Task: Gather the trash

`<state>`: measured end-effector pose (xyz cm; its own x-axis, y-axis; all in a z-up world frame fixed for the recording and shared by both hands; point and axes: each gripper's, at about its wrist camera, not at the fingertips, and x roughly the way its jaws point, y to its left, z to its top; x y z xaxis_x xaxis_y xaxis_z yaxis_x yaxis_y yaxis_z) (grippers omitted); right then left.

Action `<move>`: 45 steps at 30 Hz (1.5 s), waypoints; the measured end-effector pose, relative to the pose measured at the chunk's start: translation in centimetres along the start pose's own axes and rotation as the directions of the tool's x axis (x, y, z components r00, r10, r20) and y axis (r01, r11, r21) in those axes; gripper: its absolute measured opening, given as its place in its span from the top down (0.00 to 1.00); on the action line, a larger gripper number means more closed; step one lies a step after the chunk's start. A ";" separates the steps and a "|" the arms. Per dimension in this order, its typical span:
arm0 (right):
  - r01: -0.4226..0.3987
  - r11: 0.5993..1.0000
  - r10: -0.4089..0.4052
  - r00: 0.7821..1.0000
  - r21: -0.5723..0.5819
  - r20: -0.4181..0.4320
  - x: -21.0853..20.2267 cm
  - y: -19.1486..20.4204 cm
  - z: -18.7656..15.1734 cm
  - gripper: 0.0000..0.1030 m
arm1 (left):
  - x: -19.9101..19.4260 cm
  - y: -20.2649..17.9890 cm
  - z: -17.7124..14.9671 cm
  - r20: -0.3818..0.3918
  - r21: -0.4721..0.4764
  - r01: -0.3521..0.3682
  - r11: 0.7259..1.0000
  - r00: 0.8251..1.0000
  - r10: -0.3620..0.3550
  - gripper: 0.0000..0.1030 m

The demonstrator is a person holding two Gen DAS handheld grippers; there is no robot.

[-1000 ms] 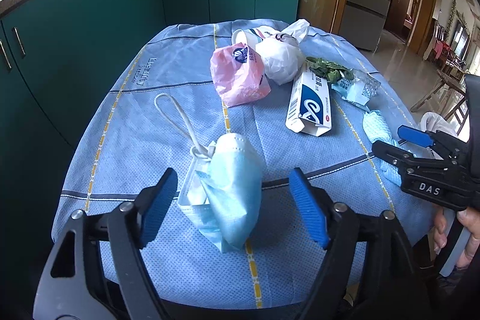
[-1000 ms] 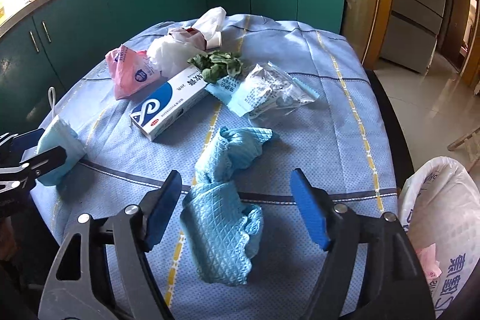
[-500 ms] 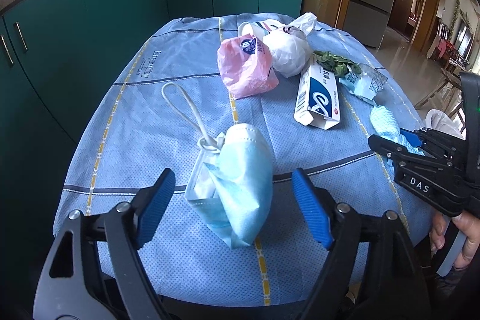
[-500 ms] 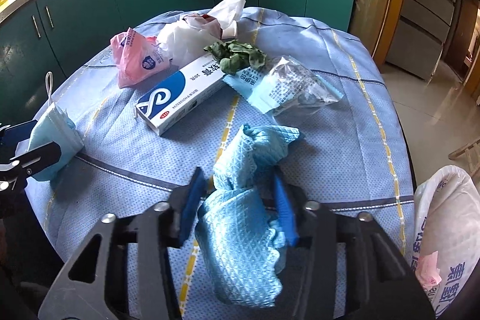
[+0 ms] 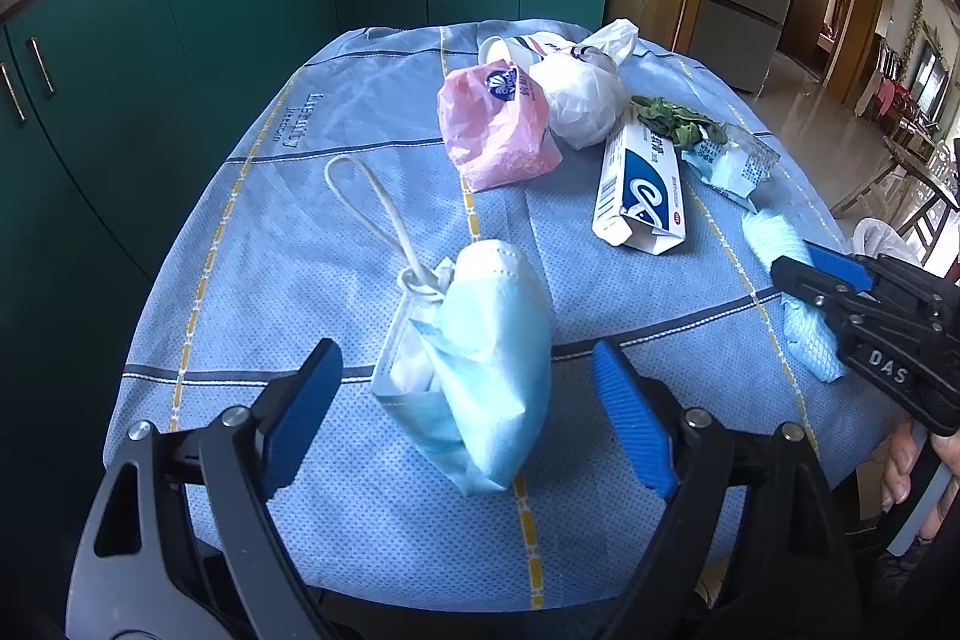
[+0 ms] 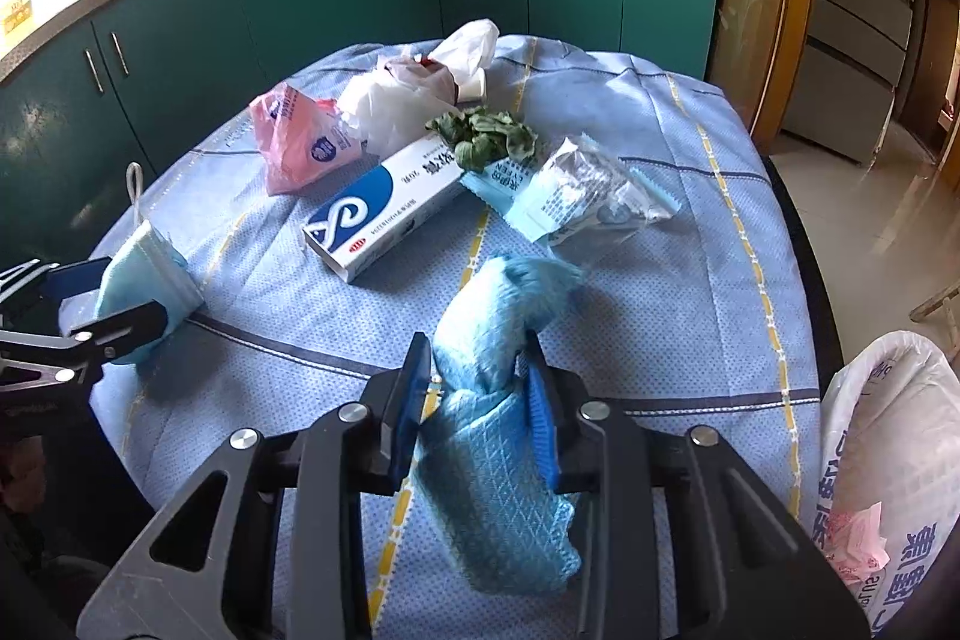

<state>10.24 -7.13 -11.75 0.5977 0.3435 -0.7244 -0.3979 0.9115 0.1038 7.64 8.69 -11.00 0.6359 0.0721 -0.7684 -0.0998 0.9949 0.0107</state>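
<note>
My right gripper (image 6: 480, 388) is closing, pads pinching the blue cloth (image 6: 498, 436) at the table's (image 6: 690, 280) near edge. My left gripper (image 5: 468, 418) is opening wide, straddling the face mask (image 5: 480, 364), not touching.

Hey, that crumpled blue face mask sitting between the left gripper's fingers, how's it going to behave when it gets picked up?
The face mask is thin, folded fabric, so it will probably squash and droop rather than hold shape. It looks very light, so a small nudge may slide it on the tablecloth. Its ear loop lies stretched out behind and will likely dangle. The left gripper is opening around it, pads not touching.
</note>
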 end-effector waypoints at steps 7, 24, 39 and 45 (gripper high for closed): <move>0.008 1.000 -0.009 1.000 0.024 0.005 -0.8 -0.9 -0.2 0.69 | 0.4 1.7 0.1 -0.032 -0.092 0.079 0.993 0.996 -0.082 0.16; -0.011 1.000 0.011 0.999 0.023 -0.031 1.3 -0.4 -0.2 0.38 | 1.7 0.2 -0.1 -0.057 -0.015 0.064 0.998 0.996 -0.065 0.74; -0.001 0.998 -0.002 0.999 0.069 0.052 -2.3 -3.2 -0.5 0.73 | -1.3 -2.2 0.7 0.035 0.059 0.081 0.995 0.996 -0.083 0.76; 0.096 0.983 -0.115 0.987 0.156 0.114 -5.9 -7.8 -0.9 0.73 | -1.9 -3.4 0.5 0.046 0.099 0.086 0.991 0.995 -0.091 0.76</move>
<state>9.19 -16.43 -8.87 0.7148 0.2600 -0.6492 -0.2247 0.9645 0.1389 7.19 5.20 -9.22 0.6766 -0.0159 -0.7362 0.0320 0.9995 0.0078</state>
